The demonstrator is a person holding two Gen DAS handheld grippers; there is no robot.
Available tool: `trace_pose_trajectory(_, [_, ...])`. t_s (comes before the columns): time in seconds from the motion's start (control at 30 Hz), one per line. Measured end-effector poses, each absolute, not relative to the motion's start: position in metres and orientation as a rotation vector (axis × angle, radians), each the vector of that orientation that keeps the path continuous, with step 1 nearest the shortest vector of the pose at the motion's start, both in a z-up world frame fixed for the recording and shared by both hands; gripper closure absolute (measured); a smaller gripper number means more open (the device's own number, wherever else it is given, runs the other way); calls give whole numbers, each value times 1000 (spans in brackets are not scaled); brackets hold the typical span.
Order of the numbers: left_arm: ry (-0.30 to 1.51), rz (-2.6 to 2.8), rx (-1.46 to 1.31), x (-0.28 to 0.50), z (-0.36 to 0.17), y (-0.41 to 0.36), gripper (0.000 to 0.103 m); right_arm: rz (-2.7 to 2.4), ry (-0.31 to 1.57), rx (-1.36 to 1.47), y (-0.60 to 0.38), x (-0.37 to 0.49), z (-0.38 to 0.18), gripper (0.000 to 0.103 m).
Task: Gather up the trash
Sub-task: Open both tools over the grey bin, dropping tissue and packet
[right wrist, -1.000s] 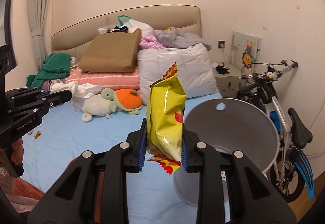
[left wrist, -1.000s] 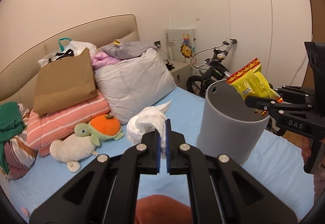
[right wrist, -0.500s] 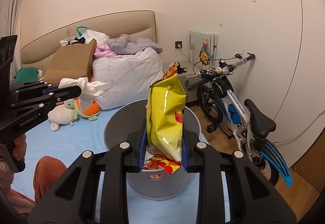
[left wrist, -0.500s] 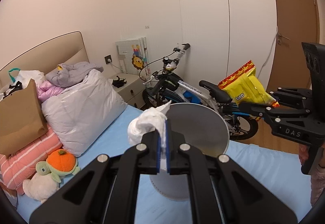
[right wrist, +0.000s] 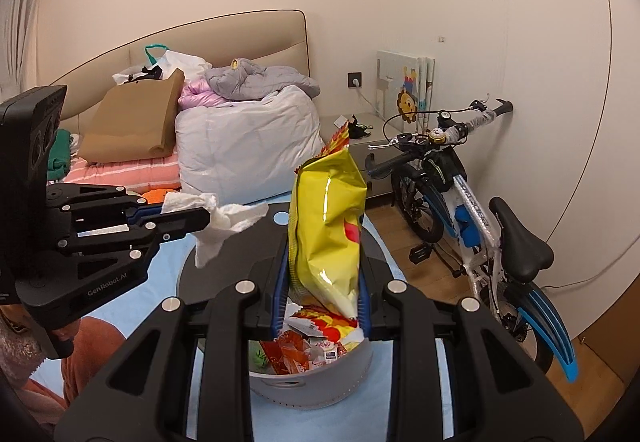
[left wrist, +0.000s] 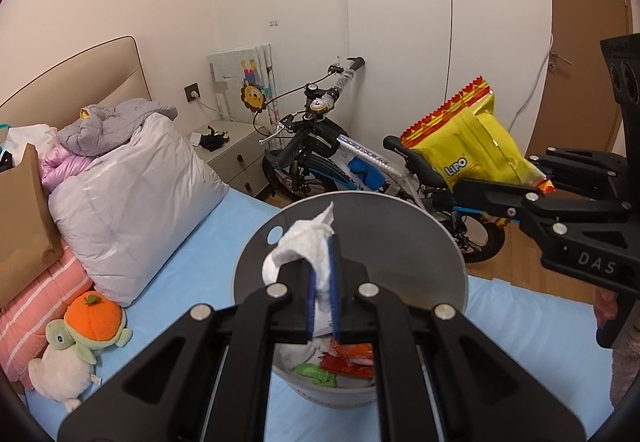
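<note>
around: child's bicycle (right wrist: 460, 209) beside bed (left wrist: 208, 254) | grey bin (left wrist: 448, 250) on bed: wrappers inside | left tool (left wrist: 322, 282) clamped on tissue (left wrist: 308, 242), right tool (right wrist: 322, 294) clamped on yellow chip bag (right wrist: 328, 226), both over bin

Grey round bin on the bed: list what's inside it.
Inside the grey round plastic bin: red and orange snack wrappers, a small white carton, something green and crumpled and white paper. Both tongs and their loads cover the rest.

Home bedroom — bed (right wrist: 132, 294), pillows (left wrist: 132, 197), plush turtle (left wrist: 80, 338), bicycle (right wrist: 476, 209).
</note>
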State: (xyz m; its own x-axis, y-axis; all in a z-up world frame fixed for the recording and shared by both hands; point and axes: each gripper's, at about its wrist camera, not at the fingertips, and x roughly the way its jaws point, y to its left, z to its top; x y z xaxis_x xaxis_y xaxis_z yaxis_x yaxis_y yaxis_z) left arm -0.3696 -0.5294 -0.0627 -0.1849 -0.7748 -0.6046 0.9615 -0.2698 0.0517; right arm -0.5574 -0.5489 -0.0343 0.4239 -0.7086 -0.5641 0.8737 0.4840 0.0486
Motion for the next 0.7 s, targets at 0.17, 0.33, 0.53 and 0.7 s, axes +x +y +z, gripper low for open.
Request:
trace_pose_trajectory(0.17, [426, -1734, 627, -362, -64, -537, 95, -1000, 511, 360, -560, -546, -34, 71])
trace_pose_trajectory(0.33, [425, -1710, 622, -358, -66, -541, 35, -1040, 496, 358, -565, -542, -33, 32])
trace_pose_trajectory(0.53, [433, -1727, 599, -355, -63, -542, 27, -1049, 500, 353, -566, -539, -33, 32])
trace_pose_trajectory(0.7, [437, -1724, 592, -350, -63, -539, 27, -1060, 498, 348, -564, -539, -31, 32])
